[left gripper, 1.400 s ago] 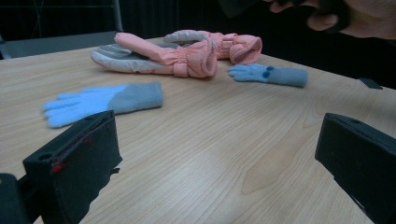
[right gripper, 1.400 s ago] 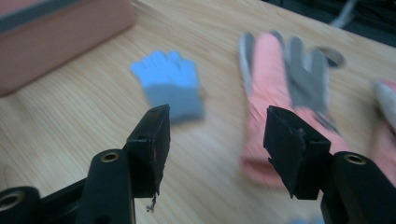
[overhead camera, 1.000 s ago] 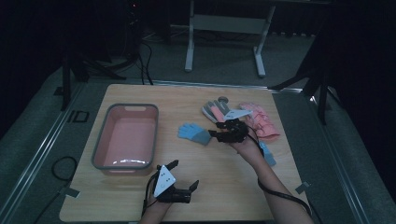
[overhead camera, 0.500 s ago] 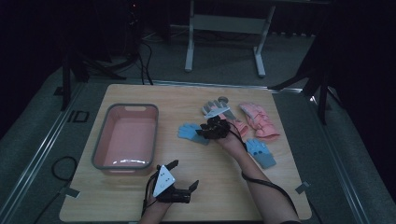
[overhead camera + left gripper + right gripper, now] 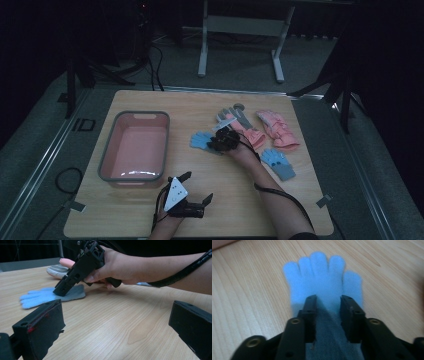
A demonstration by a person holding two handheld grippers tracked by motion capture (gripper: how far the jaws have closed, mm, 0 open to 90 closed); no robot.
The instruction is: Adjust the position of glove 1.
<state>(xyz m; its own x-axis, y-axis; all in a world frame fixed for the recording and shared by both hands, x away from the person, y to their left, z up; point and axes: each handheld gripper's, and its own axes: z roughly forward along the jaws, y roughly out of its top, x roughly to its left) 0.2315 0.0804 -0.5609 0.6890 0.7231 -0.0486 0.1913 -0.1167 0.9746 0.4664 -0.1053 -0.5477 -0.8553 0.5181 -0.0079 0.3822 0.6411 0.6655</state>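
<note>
A light blue glove with a grey cuff lies flat on the wooden table, fingers pointing left. My right gripper is tipped down onto its cuff. In the right gripper view the jaws stand on the glove with the grey cuff between them; they have just been closing and stay a little apart, and the glove is not lifted. The left gripper view shows those tips touching the cuff. My left gripper rests near the front edge, open, nothing between its jaws.
A pink tub stands at the left of the table. A grey glove and pink gloves lie behind the right hand, and a second blue glove lies to its right. Bare wood separates the two grippers.
The right hand has moved left and down from the pink gloves onto the blue glove, and its jaws have narrowed. The left gripper has stayed in place.
</note>
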